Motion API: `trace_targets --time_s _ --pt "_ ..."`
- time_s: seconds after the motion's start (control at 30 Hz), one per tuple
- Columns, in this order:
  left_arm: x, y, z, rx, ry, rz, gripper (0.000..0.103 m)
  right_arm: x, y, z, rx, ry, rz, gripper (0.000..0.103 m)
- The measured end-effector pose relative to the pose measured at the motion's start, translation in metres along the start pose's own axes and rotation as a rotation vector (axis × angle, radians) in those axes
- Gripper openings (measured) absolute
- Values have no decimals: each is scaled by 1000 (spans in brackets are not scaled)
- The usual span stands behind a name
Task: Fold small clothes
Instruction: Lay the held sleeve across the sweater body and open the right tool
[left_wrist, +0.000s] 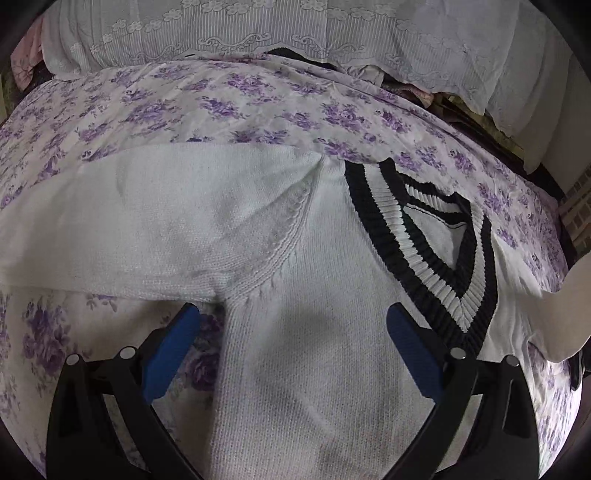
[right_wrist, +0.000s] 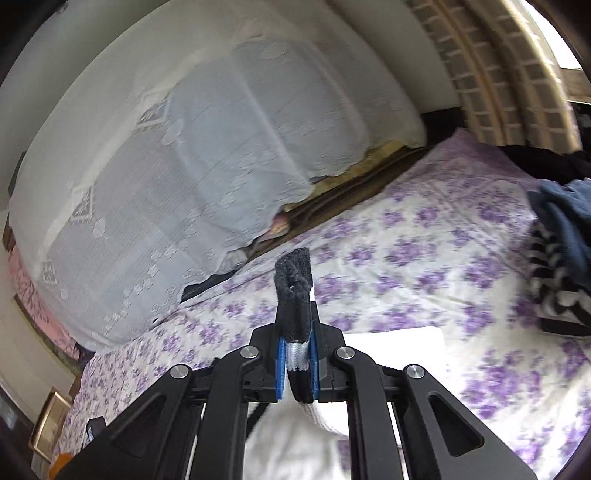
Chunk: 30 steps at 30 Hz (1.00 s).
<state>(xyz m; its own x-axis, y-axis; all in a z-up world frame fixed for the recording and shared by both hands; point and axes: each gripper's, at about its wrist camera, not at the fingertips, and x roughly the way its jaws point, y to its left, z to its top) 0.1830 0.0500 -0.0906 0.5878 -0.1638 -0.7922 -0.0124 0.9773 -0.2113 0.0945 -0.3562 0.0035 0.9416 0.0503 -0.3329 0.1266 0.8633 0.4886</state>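
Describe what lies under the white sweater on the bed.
The white sweater lies spread on a purple-flowered bedsheet, which shows around its edges and below the sleeve. Whatever sits beneath the sweater's body is covered and cannot be seen.

Bed (left_wrist: 258, 96) covered in white sheet with purple flower print. White knit sweater (left_wrist: 303, 332) with black-and-white striped V-neck lies flat on it, one sleeve (left_wrist: 129, 221) spread out sideways. At far right edge of bed, pile of clothes (right_wrist: 561, 258): dark blue piece on top of black-and-white striped one. White lace cloth (left_wrist: 258, 29) hangs behind bed.
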Motion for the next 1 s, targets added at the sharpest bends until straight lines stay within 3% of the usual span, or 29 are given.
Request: trace_targets --time_s 0.73,1.0 --pt "2 26 6 -88 13 -20 99 83 151 -61 -178 142 183 11" --pt "0 40 9 -137 5 -28 99 114 195 -97 -276 213 191 11"
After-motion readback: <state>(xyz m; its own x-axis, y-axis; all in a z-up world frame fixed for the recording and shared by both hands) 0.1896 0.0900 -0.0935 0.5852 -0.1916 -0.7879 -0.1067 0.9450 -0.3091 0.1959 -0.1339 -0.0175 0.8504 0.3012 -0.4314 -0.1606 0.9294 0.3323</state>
